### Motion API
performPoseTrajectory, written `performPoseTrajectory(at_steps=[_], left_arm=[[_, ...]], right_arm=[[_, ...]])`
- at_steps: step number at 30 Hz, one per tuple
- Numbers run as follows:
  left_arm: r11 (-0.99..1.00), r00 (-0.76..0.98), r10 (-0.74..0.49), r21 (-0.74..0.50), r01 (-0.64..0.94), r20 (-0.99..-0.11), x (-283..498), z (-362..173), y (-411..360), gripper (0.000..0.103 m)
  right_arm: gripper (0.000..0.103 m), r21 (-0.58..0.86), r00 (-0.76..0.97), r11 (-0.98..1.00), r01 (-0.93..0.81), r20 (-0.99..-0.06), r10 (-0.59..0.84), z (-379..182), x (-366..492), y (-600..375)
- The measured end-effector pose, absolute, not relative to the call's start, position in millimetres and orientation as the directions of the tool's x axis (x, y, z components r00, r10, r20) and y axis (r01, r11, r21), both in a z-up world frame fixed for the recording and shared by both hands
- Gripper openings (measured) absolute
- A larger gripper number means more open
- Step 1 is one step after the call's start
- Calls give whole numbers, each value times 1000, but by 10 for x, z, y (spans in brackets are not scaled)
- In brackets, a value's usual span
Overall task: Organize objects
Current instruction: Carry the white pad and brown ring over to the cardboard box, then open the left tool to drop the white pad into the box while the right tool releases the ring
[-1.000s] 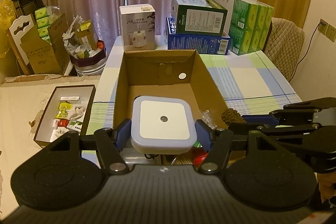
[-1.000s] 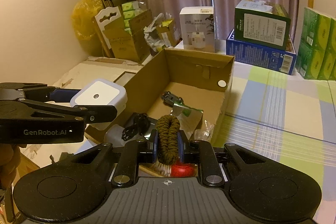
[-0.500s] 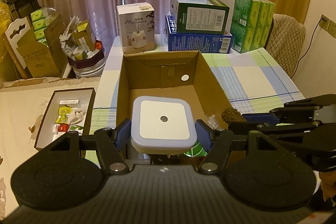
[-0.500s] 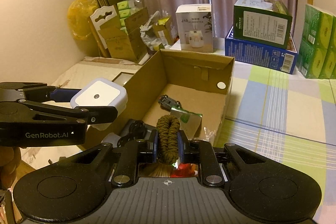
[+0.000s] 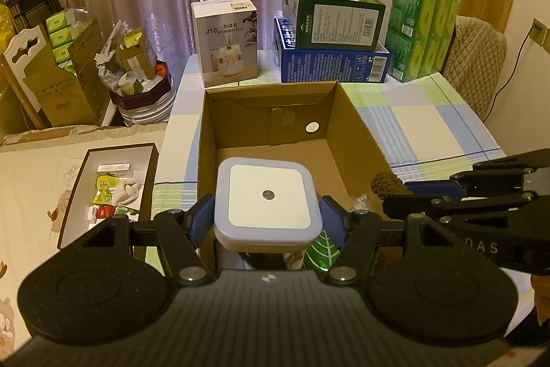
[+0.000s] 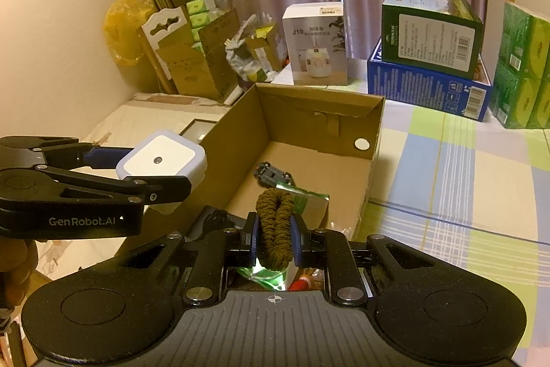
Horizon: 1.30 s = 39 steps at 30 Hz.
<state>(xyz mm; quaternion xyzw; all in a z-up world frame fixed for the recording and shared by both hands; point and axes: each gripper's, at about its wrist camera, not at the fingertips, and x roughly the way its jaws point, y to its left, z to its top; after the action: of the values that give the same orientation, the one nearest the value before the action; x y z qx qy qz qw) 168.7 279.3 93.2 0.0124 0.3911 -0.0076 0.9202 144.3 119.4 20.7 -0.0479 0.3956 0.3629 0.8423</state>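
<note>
While "GenRobot.AI" showed on the left hand-held gripper (image 6: 161, 176), a white carton (image 5: 225, 42) behind the cardboard box (image 5: 357, 140) read "J10 HUMIDIFIER". That left hand-held gripper, seen from its own camera, was clamped on a square white night light (image 5: 267, 200), held over the box's near end. The right hand-held gripper (image 6: 274, 238) pinched a brown braided cord loop (image 6: 275, 226) between nearly closed fingers, above a green foil packet (image 6: 309, 200) in the box on the plaid tabletop (image 6: 457, 181).
</note>
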Motion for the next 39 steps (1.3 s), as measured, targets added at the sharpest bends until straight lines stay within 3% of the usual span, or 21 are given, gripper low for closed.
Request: performPoseTrajectory(at_steps=[39], left_arm=[[1000, 662, -14, 3, 24, -750, 2383, 783, 2863, 63]], right_arm=[[15, 261, 379, 755, -602, -739, 558, 27, 1971, 1254]])
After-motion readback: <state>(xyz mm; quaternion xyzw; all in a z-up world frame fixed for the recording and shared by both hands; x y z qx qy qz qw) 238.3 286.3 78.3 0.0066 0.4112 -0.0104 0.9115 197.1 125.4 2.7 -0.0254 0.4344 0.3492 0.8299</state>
